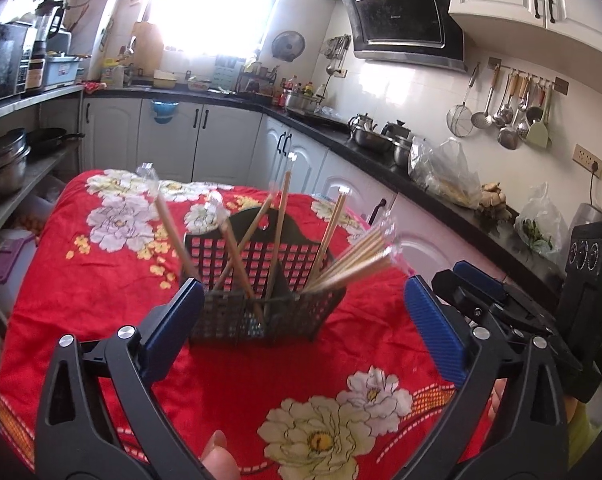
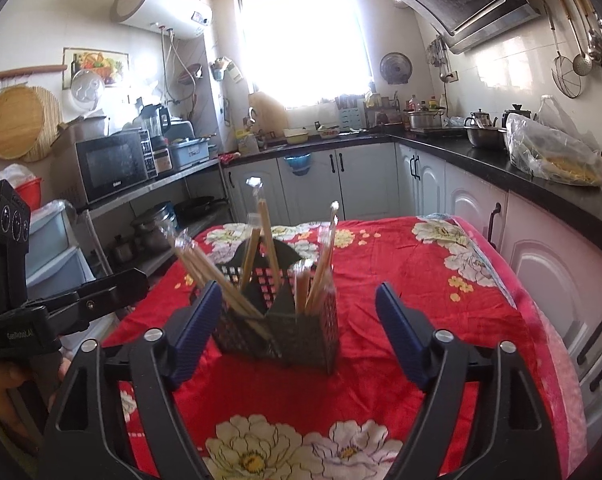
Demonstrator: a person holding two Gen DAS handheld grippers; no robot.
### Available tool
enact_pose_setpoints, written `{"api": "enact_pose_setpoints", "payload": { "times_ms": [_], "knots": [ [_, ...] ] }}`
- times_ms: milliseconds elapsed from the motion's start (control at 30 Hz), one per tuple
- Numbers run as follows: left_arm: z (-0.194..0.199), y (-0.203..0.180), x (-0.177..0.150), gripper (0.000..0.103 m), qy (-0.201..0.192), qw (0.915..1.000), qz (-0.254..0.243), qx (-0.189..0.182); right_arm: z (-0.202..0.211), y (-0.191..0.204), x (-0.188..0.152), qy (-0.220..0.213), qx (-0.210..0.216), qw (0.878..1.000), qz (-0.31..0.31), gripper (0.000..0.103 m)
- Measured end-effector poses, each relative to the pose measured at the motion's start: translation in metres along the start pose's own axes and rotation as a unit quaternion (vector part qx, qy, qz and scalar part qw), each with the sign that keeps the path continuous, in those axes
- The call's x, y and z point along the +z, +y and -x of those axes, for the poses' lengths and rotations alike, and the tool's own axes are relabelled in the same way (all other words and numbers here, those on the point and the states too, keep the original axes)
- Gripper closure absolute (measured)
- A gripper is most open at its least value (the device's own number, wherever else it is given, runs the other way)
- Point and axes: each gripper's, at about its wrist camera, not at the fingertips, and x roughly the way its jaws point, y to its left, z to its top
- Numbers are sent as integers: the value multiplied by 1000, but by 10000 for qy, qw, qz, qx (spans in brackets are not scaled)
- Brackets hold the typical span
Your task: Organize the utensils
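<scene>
both tools wide open, holding nothing: left tool (image 1: 305, 320), right tool (image 2: 297, 328) | chopsticks (image 1: 351, 270) look light, stiff, kinda slippery | probably pinch mid-shaft above the basket (image 1: 261, 316)

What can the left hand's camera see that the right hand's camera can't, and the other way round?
Only the left view shows the ginger on the counter and the wall socket. Only the right view shows the water heater, the round boards and the fruit picture. Both show the basket of chopsticks on the red cloth, the window and open grippers, left gripper and right gripper.
</scene>
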Motion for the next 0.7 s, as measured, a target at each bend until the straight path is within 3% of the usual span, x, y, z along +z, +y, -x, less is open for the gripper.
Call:
{"api": "enact_pose_setpoints", "payload": {
  "times_ms": [400,700],
  "knots": [
    [-5,15,-40,11,253,9989,170,361,-3,2,-42,266,-47,9994,202,17],
    [-2,25,-68,11,107,9980,257,571,-10,5,-69,378,-203,9985,333,12]
  ]
}}
